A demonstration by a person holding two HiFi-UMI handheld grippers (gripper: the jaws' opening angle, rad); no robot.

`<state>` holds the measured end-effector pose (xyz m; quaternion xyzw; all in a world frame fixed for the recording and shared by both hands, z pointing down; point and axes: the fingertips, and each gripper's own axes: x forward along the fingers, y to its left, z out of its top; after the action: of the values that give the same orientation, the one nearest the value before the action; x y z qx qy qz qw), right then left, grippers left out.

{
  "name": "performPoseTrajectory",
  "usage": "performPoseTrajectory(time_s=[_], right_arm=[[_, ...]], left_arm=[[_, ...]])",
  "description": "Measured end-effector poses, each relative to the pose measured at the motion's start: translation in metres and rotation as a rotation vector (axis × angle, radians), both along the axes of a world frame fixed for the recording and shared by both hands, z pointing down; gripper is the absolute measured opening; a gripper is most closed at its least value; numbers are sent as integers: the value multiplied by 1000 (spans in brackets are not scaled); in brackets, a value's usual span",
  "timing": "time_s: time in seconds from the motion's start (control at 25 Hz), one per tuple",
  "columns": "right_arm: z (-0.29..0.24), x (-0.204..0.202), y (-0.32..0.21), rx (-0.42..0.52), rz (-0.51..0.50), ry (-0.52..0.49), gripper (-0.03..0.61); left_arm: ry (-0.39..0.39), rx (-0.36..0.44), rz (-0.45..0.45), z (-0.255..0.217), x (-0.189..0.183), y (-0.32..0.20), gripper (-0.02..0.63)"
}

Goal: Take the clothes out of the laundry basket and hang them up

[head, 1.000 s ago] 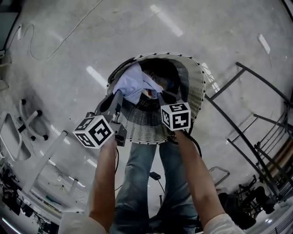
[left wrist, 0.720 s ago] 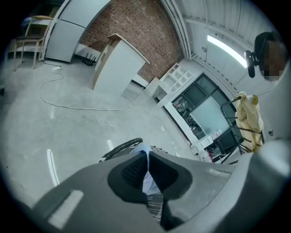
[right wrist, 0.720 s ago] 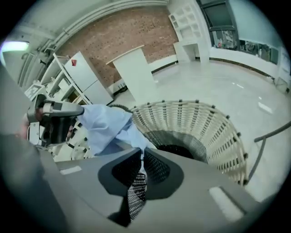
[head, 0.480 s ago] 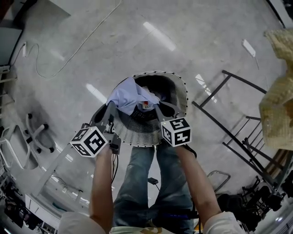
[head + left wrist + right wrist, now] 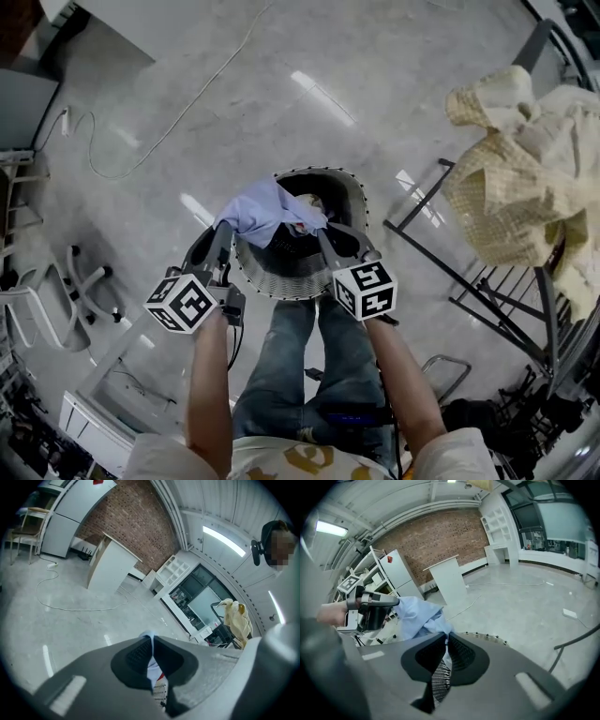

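A light blue garment (image 5: 265, 208) hangs stretched between both grippers just above the round white laundry basket (image 5: 349, 199) on the floor. My left gripper (image 5: 225, 228) is shut on its left edge; the cloth (image 5: 149, 637) shows pinched between the jaws in the left gripper view. My right gripper (image 5: 323, 231) is shut on its right edge, where the blue fabric (image 5: 419, 614) bunches above the jaws. More dark and red clothing (image 5: 302, 232) lies inside the basket. A pale yellow garment (image 5: 520, 164) hangs on the black drying rack (image 5: 487, 281) at the right.
A white cable (image 5: 159, 131) snakes over the grey floor at the far left. White chair legs (image 5: 89, 272) stand at the left. A white cabinet (image 5: 449, 578) and brick wall (image 5: 436, 541) are beyond. The person's jeans (image 5: 300, 366) are right below the basket.
Both grippers have risen with the blue garment, lifting it out of the basket. The view has tilted up, bringing the yellow garment on the rack into sight.
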<state>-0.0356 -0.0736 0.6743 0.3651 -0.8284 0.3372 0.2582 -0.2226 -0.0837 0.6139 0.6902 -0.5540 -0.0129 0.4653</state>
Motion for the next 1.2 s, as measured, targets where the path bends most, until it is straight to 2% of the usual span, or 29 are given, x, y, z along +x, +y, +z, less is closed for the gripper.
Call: performPoseTrajectory(time_s=[0.36,0.64,0.84,1.2], right_arm=[[-93,10,-7,111,-1,-6,44],[-177,18,-14,226,21,-31,44],[-238,25,-10,274,49,-62,44],[-340,42,-12,391,75,-98,44]], left_arm=[[19,79,8,-75,6,-3,13],[43,179,18,-145,9,-14,13],[54,239,36,-201,14,-15,13],[84,392,72,-305,26,-28,13]])
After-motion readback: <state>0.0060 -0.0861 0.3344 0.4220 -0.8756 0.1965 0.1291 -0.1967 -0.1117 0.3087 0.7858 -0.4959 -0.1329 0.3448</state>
